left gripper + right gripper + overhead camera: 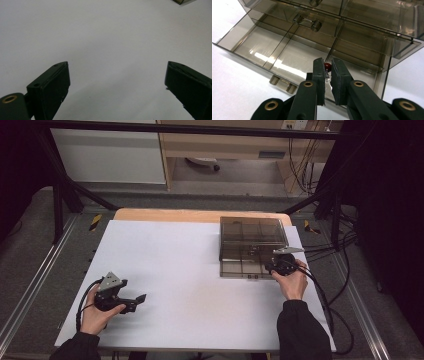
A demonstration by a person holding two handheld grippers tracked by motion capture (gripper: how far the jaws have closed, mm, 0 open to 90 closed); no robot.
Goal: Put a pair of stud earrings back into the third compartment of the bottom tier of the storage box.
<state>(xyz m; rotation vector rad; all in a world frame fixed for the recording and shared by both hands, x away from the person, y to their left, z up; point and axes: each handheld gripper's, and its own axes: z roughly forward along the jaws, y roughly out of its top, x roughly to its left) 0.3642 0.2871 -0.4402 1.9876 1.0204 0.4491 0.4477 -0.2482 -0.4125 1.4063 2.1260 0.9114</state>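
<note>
Right gripper [327, 65]: jaws pinched on a small red bead [327, 66], held over the pulled-out bottom drawer [262, 47] of the smoky plastic box [252, 231]. Right hand [291, 281] reaches forward, wrist straight. Left gripper [117, 82]: jaws wide apart, hand [97, 315] resting low on the white table [175, 255].

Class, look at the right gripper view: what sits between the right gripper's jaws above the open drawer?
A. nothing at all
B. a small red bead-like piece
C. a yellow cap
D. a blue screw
B: the right gripper is shut on a small red piece, over the pulled-out drawer of the smoky clear box.
</note>
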